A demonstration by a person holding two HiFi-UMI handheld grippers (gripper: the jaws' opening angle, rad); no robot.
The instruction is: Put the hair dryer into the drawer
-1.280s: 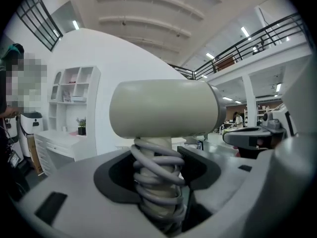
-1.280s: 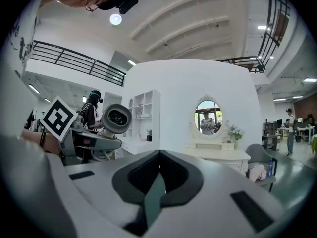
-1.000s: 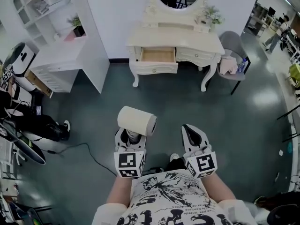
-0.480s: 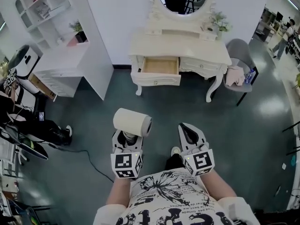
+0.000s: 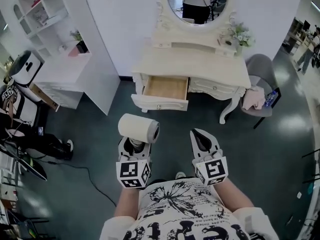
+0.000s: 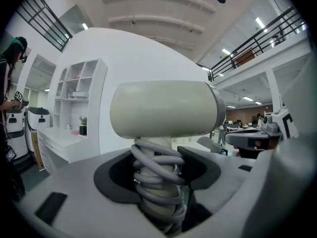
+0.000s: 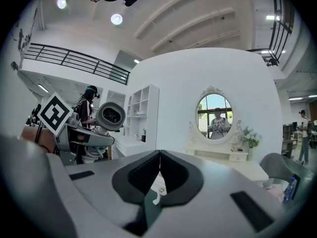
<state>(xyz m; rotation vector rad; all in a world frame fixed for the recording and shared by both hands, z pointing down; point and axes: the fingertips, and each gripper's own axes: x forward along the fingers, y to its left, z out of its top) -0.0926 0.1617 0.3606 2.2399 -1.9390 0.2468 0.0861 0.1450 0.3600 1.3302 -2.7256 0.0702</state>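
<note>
**Head view.** The left gripper is low in the frame, at about 7 o'clock from centre. Its fingers are clamped on the handle of the hair dryer. The dryer's cream barrel lies crosswise just above the fingers, with its open end toward 3 o'clock. The right gripper is beside it at 5 o'clock, fingers pressed together with nothing in them. At 12 o'clock from the dryer, the open drawer stands pulled out of the cream worktop. It is well apart from the dryer, with dark floor between them. An oval mirror rises behind the worktop. A grey chair is at 2 o'clock and a white shelf unit at 10 o'clock.

**Left gripper view.** The dark fingers grip the dryer's handle from both sides, and a grey cord is coiled round the handle. The barrel sits across the top at 12 o'clock.

**Right gripper view.** The fingers meet at their tips and hold nothing. The dryer shows at 9 o'clock, and the mirror at 1 o'clock.
</note>
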